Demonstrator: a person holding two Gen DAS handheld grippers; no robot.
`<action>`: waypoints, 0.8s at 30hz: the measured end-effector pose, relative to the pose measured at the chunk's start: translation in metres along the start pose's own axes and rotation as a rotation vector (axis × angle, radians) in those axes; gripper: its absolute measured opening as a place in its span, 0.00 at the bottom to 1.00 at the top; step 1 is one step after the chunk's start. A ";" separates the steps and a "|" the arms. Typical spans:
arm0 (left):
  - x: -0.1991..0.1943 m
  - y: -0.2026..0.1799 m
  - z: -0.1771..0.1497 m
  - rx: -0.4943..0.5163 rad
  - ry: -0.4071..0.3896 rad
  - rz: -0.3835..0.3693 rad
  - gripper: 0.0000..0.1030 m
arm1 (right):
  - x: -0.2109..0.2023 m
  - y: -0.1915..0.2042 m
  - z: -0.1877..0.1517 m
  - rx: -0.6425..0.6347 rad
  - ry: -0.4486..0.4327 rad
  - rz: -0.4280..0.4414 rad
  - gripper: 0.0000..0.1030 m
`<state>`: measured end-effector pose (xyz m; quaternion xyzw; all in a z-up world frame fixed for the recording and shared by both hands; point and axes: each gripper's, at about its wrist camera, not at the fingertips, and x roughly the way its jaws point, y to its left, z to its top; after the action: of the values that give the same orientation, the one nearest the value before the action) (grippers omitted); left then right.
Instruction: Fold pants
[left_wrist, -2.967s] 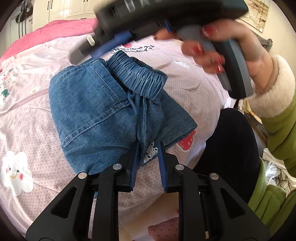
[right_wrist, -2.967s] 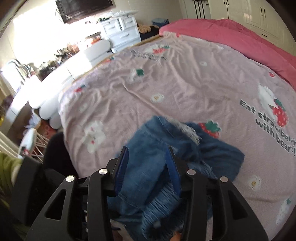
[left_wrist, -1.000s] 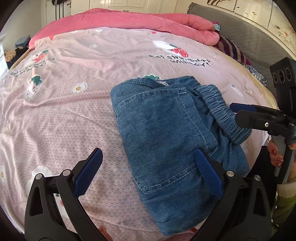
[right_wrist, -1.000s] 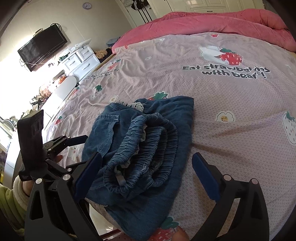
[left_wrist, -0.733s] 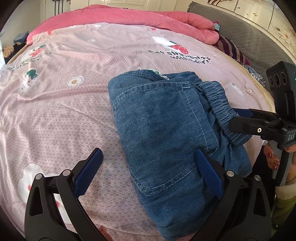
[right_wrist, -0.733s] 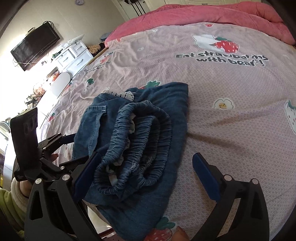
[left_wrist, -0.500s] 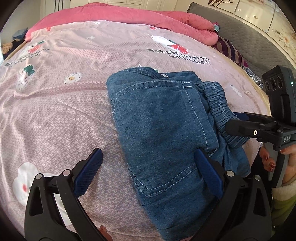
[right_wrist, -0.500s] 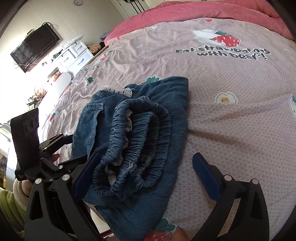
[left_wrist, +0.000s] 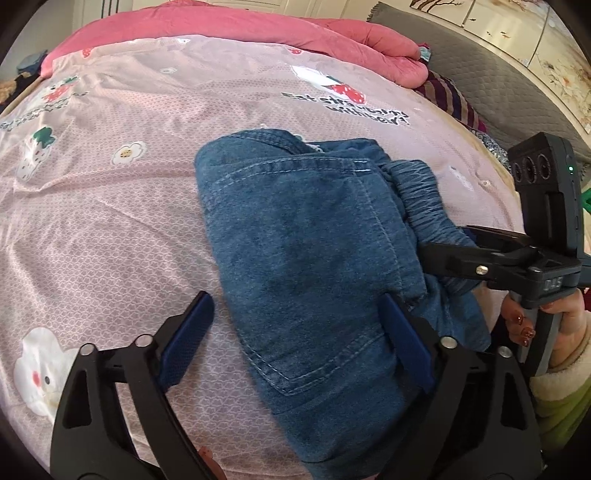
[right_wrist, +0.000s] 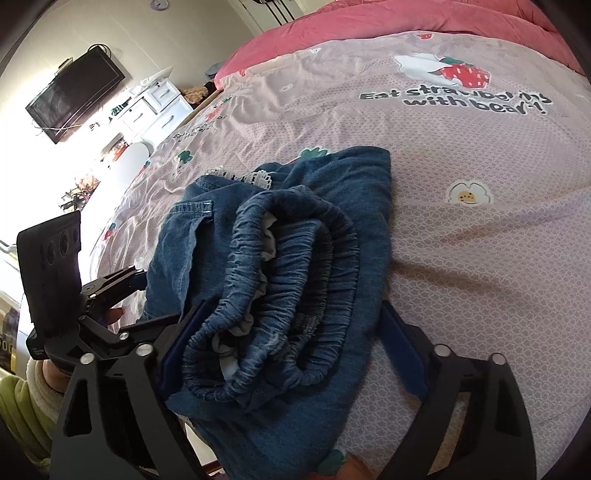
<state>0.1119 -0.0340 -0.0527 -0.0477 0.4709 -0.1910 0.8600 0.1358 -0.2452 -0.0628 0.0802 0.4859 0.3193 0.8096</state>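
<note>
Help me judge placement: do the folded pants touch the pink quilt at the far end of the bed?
Apart. The left wrist view shows a broad stretch of patterned sheet lying between the pants and the pink quilt.

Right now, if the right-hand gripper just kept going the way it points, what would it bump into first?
Most likely the folded jeans: their gathered waistband lies between the right gripper's closing jaws, with only the pink bedspread behind.
</note>
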 end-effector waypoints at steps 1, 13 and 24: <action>0.000 -0.001 0.000 0.001 0.000 -0.007 0.75 | 0.001 0.000 0.000 0.001 0.002 0.000 0.81; -0.006 -0.015 0.006 0.032 -0.019 -0.031 0.34 | -0.013 0.006 -0.001 -0.035 -0.077 0.020 0.40; -0.027 -0.020 0.007 0.056 -0.058 -0.008 0.31 | -0.025 0.029 -0.001 -0.128 -0.129 -0.035 0.39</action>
<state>0.0991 -0.0428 -0.0227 -0.0308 0.4399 -0.2061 0.8735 0.1145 -0.2369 -0.0321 0.0401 0.4127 0.3299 0.8481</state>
